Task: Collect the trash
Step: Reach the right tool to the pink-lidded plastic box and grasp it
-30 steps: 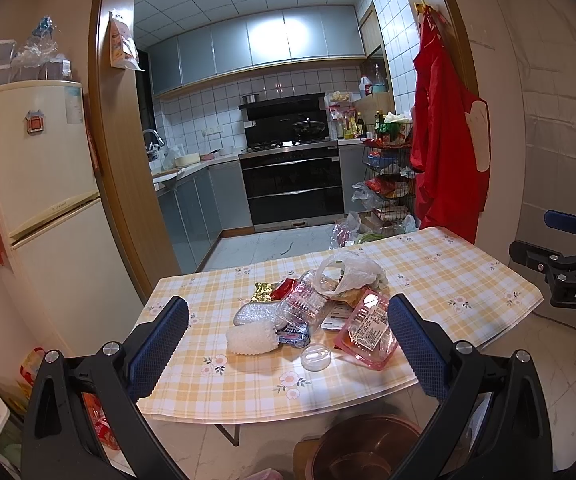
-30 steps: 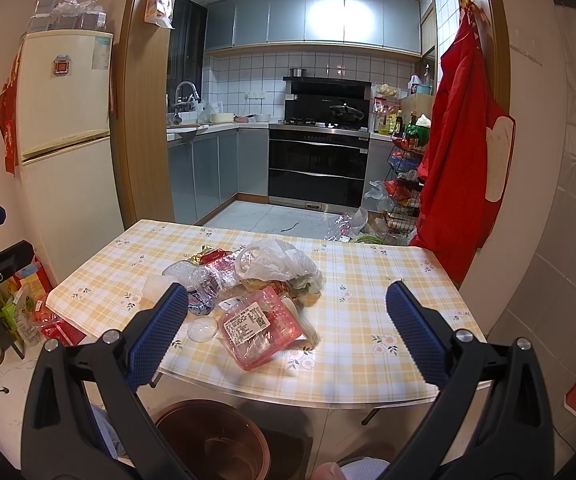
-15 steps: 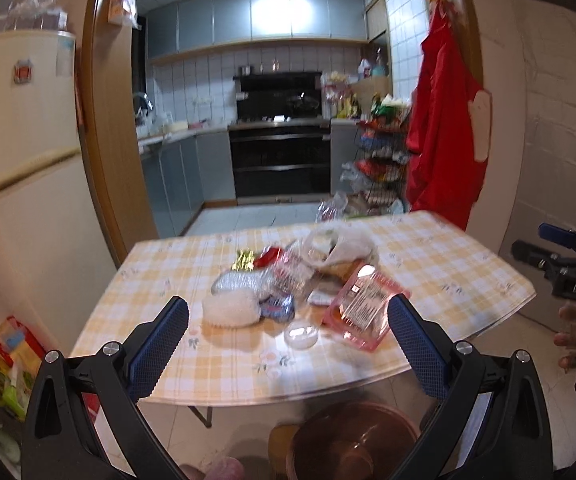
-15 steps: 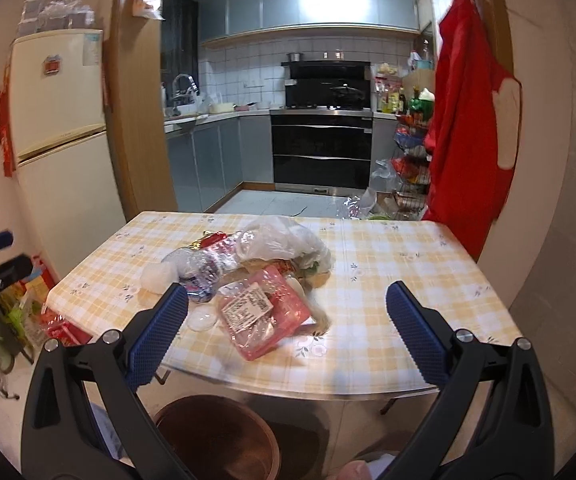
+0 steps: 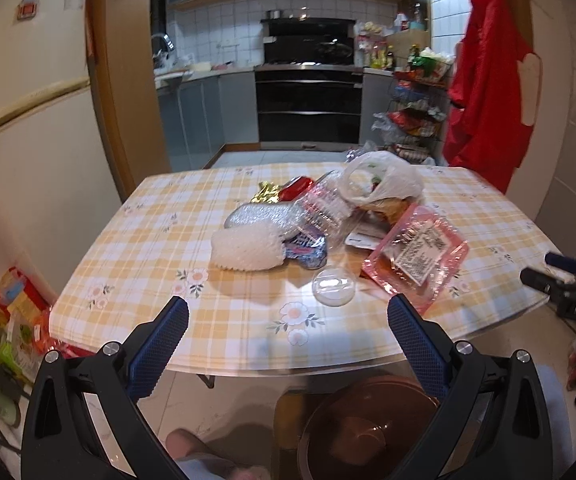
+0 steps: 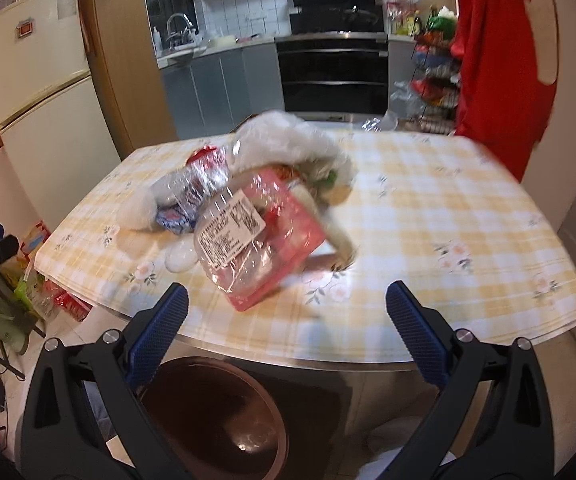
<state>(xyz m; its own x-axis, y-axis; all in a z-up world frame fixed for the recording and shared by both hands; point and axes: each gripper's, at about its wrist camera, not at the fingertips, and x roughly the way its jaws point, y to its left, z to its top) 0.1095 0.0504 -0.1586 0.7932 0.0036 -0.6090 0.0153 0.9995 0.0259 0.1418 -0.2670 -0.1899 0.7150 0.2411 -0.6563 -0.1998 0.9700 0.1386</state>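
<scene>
Left wrist view: my left gripper (image 5: 288, 312) is wide open, nothing between the fingers, hovering off the near edge of the checked table (image 5: 159, 240). Trash pile sits mid-table. White foam net (image 5: 247, 250) lies flat, long axis roughly left-right, its serrated end pointing left. Silver foil pouch (image 5: 261, 214) just behind it, touching, also running left-right. Crumpled clear plastic bottle (image 5: 324, 208) lies on its side, long axis diagonal from near-left up to far-right, butting against the white plastic bag (image 5: 384, 180), whose mouth opens toward me. Pink wrapped tray (image 5: 416, 252) on the right of the pile, tilted, long axis diagonal, near corner pointing at my right finger; label faces up. Small clear round lid (image 5: 334, 286) flat on the cloth, just beside the tray's left corner. Gold wrapper (image 5: 265, 192) and red wrapper (image 5: 296, 188) at the far side of the pile. Brown bin (image 5: 368, 428) on the floor below the table's near edge.

Right wrist view: my right gripper (image 6: 287, 312) is also wide open and empty, short of the table edge. Tray (image 6: 255, 240) sits just ahead, between the fingers' line of sight, low corner pointing toward me. Frame is motion-blurred, so the finer pile detail is unreadable. Bin (image 6: 215, 412) directly below.
</scene>
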